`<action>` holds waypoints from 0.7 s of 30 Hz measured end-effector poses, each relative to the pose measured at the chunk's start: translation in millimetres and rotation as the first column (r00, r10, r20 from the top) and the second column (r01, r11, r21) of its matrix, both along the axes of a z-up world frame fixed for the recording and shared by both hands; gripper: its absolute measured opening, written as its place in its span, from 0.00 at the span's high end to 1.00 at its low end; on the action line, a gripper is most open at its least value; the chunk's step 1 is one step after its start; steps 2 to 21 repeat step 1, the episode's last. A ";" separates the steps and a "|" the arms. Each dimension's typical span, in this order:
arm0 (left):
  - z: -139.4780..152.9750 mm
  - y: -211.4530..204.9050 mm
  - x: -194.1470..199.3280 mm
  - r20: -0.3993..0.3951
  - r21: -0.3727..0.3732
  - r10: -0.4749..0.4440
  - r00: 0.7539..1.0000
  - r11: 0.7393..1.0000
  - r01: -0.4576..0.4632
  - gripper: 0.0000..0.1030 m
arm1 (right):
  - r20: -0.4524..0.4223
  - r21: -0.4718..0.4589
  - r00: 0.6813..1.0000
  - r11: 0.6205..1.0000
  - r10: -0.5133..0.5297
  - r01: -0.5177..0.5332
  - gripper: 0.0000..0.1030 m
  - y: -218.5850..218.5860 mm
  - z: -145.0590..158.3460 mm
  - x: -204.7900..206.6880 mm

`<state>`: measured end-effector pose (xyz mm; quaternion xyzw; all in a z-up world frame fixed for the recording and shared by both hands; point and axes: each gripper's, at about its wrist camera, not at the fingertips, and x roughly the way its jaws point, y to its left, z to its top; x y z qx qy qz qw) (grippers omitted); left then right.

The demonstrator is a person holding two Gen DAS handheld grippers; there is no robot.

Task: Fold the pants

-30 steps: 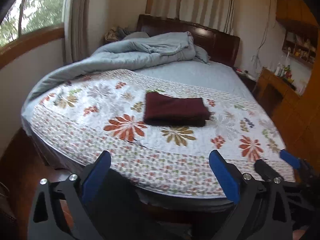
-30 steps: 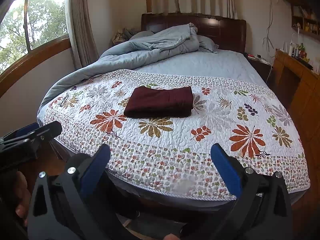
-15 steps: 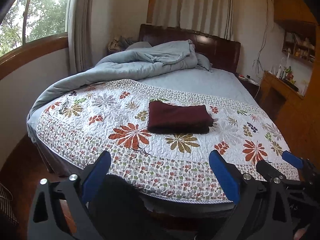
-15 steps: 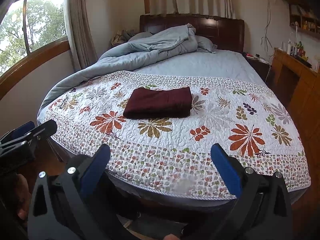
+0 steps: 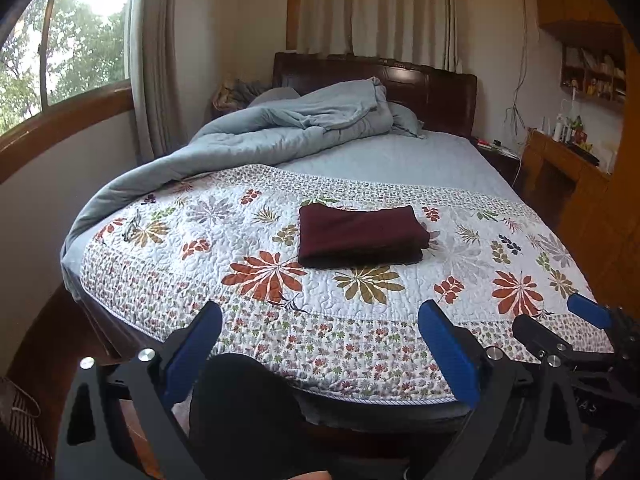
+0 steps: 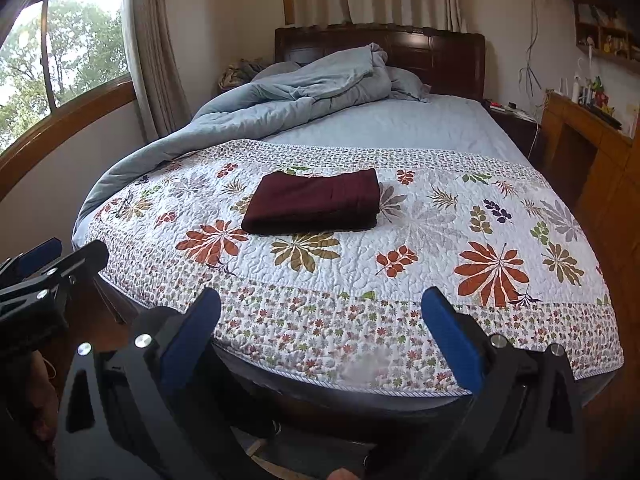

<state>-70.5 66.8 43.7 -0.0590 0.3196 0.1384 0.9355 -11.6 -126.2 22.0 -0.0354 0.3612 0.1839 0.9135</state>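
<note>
The dark maroon pants [image 5: 360, 236] lie folded into a neat rectangle on the floral quilt [image 5: 240, 320], near the bed's middle; they also show in the right wrist view [image 6: 316, 202]. My left gripper [image 5: 320, 340] is open and empty, held back off the foot of the bed, well short of the pants. My right gripper [image 6: 320, 328] is open and empty too, beside the left one at the bed's foot. The right gripper shows at the right edge of the left wrist view [image 5: 560, 328], the left gripper at the left edge of the right wrist view [image 6: 52, 264].
A rumpled grey-blue duvet [image 5: 280, 132] lies along the bed's left side up to the dark headboard [image 5: 420, 84]. A window [image 5: 60, 52] with curtains is on the left. Wooden cabinets and a cluttered shelf [image 5: 572, 152] stand on the right.
Both grippers have drawn back and risen a little from the bed, so the bed and folded pants look smaller and lower. The pants have not moved. Both stay open.
</note>
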 end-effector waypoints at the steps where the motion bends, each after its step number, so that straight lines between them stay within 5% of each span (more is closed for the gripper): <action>1: 0.0 -0.2 0.2 -0.001 -0.003 -0.003 1.000 1.000 0.003 0.04 | -0.001 0.002 1.000 1.000 -0.001 0.001 0.03 -0.7 -0.3 0.4; 21: 0.0 -0.2 0.2 -0.001 -0.003 -0.003 1.000 1.000 0.003 0.04 | -0.001 0.002 1.000 1.000 -0.001 0.001 0.03 -0.7 -0.3 0.4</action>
